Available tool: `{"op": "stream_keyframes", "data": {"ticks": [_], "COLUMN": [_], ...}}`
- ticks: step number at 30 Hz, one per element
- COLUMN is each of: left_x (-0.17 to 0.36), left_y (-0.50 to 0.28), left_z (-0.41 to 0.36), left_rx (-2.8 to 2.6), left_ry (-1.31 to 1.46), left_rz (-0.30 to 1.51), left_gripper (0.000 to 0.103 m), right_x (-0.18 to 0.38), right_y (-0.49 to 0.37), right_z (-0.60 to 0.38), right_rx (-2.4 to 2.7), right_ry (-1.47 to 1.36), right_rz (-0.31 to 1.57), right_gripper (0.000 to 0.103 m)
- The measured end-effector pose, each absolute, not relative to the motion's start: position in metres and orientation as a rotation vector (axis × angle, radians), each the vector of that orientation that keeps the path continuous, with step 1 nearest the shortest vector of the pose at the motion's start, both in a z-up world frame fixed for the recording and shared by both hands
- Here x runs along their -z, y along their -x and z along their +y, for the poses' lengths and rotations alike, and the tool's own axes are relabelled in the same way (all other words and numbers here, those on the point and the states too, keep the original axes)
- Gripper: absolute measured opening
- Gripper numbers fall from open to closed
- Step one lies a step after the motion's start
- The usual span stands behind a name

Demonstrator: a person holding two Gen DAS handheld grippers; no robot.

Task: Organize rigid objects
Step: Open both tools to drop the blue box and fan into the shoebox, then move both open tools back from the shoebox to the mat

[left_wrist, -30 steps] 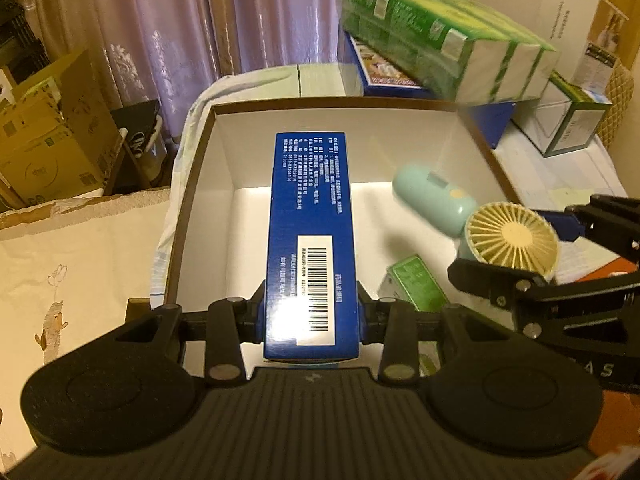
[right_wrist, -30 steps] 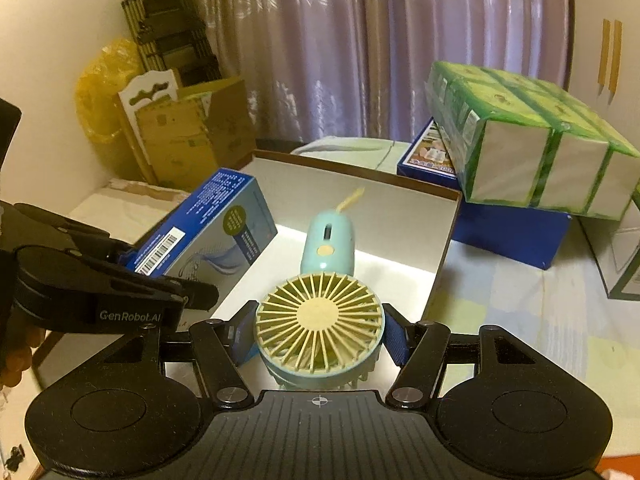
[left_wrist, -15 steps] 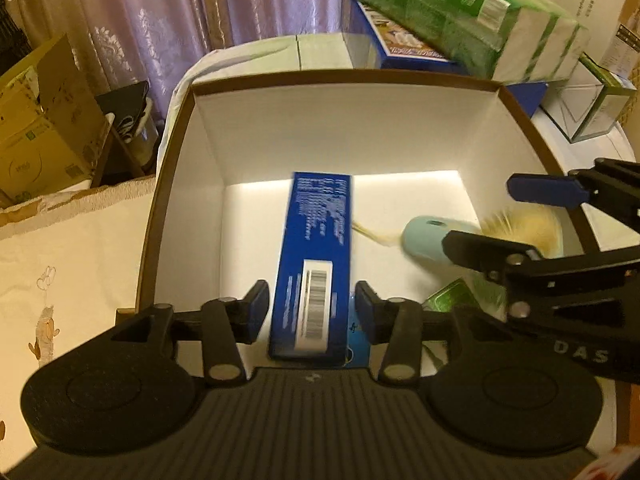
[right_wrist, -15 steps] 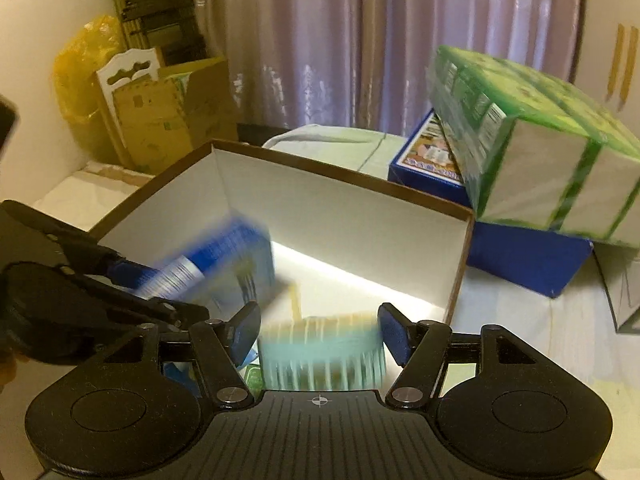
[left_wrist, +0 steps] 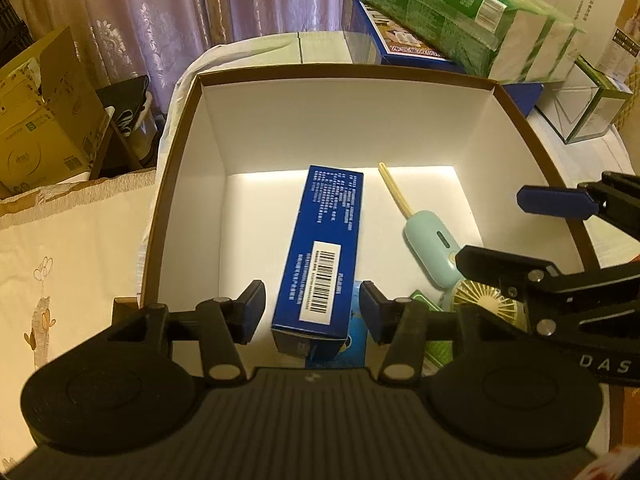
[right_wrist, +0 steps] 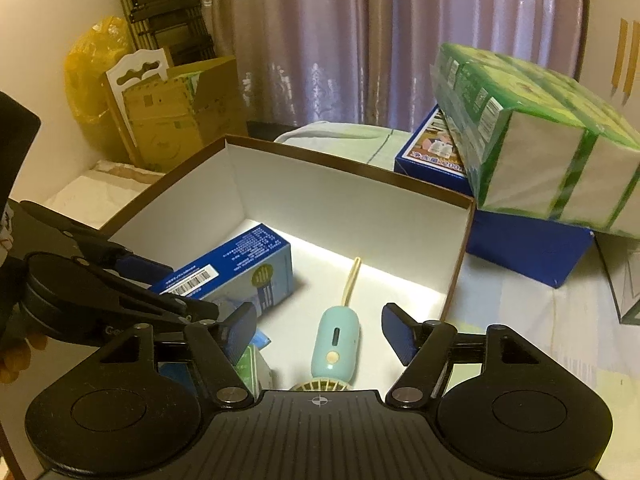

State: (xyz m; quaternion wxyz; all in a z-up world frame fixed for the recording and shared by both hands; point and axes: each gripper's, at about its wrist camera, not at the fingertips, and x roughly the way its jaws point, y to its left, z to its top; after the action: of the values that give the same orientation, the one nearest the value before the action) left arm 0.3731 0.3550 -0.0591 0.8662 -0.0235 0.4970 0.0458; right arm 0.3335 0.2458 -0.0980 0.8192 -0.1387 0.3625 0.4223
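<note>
Both grippers were parked over the big brown-rimmed cardboard box with white inside walls (left_wrist: 352,128), and both had their fingers spread apart, gripping nothing.

The left gripper (left_wrist: 311,312) sat at the bottom centre of its frame, looking down into the box. The long dark blue carton with a barcode label (left_wrist: 324,256) lay flat on the box floor, its near end between the blue finger pads but clear of them on both sides. Right of it lay the mint green handheld fan with a pale yellow strap (left_wrist: 430,248), and only this view showed its round cream grille, lower right, half hidden behind the right gripper (left_wrist: 516,228) reaching in from the right edge.

The right wrist view gave the side angle: right gripper (right_wrist: 318,328) low in frame, the fan (right_wrist: 335,344) lying lengthwise in the gap between its fingers without touching them, strap pointing at the far wall. The blue carton (right_wrist: 236,276) sat left of centre, and you could see its light blue side panel here. The left gripper (right_wrist: 160,284) poked in from the left edge. A small green packet (right_wrist: 250,366) peeked out lower left.

Upper right were green and white wrapped packs (right_wrist: 536,152) stacked on a blue box (right_wrist: 520,240).
</note>
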Motion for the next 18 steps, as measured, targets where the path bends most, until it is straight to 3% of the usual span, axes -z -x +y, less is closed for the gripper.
{"op": "stream_keyframes", "data": {"ticks": [18], "left_x": [0.008], "left_y": [-0.322], "left_z": [0.338], "left_rx": [-0.086], "left_ry": [0.072], "left_rz": [0.933], "left_gripper": [0.048], "right_x": [0.065], "right_y": [-0.295], "right_z": [0.210], "right_rx": [-0.914], "right_ry": [0.197], "right_rz": [0.737], "right_gripper": [0.067]}}
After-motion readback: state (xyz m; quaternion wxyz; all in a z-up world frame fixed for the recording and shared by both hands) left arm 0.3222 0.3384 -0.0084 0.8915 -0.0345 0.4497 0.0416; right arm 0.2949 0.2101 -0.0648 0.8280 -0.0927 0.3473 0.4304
